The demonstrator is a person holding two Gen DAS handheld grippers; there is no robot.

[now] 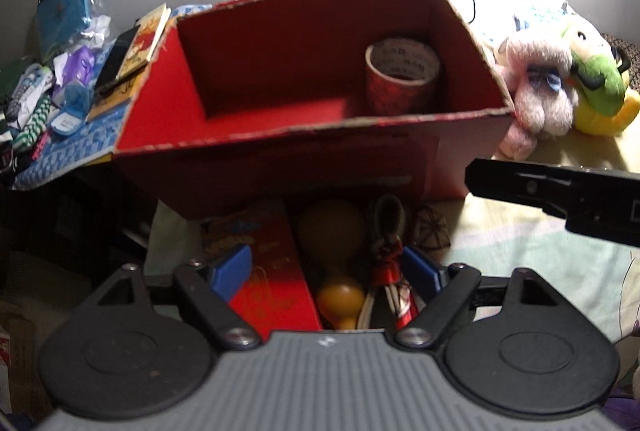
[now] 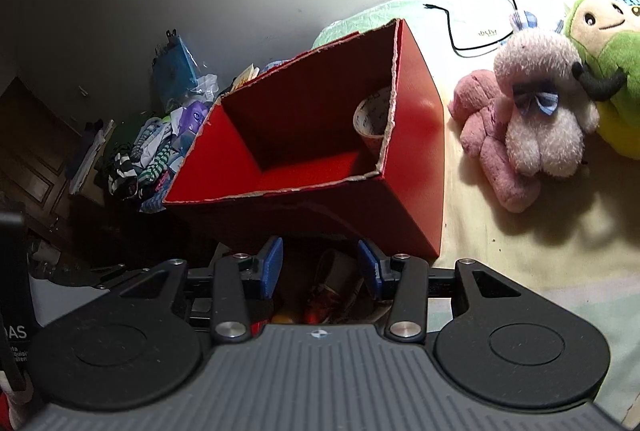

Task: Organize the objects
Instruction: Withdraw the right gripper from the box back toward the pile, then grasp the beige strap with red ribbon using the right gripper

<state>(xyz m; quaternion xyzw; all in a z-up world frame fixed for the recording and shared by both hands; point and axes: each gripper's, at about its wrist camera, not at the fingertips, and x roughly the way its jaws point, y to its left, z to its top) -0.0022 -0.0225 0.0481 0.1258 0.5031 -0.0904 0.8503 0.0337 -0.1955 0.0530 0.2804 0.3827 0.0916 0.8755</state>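
Both our grippers, left (image 1: 326, 267) and right (image 2: 320, 267), hang open and empty over small items beside the red box (image 1: 280, 151), which holds only a tape roll (image 1: 402, 71), so we judge most sorting, plush toys (image 2: 540, 111) included, remains.

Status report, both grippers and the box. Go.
Left gripper open, empty, over yellow maracas. Right gripper open, empty. Red box holds only a tape roll. Box wall ahead of both.
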